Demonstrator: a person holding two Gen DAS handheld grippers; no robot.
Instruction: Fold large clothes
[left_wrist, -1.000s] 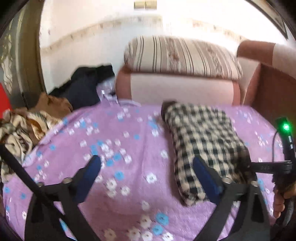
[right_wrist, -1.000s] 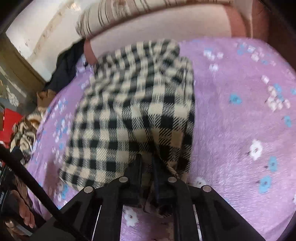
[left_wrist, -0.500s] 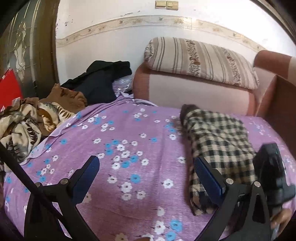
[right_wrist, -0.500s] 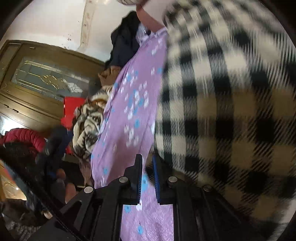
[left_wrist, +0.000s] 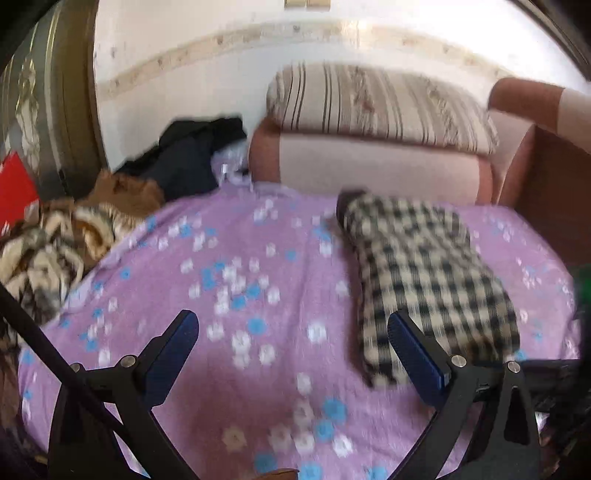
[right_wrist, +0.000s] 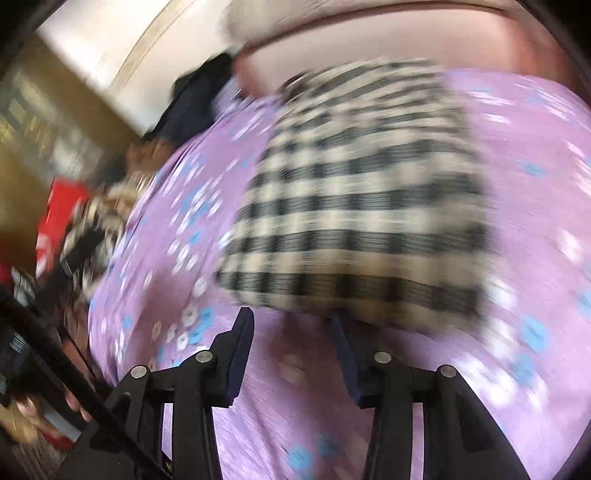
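Unfolded heap of clothes (left_wrist: 55, 240) sat at the bed's left edge, likely still to do. Left tool (left_wrist: 291, 354) hung wide open over the purple bedspread (left_wrist: 236, 302), holding nothing. Checked garment (left_wrist: 424, 277) lay folded into a compact bundle on the bed's right side, looks done. Right tool (right_wrist: 291, 332) was opening just short of it, nothing between the jaws.

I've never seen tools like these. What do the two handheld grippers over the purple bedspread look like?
Both are black plastic frames with silver screw heads and two long fingers faced with dark blue pads. That goes for the left gripper and the right gripper alike. A thin black rod crosses each view's lower left.
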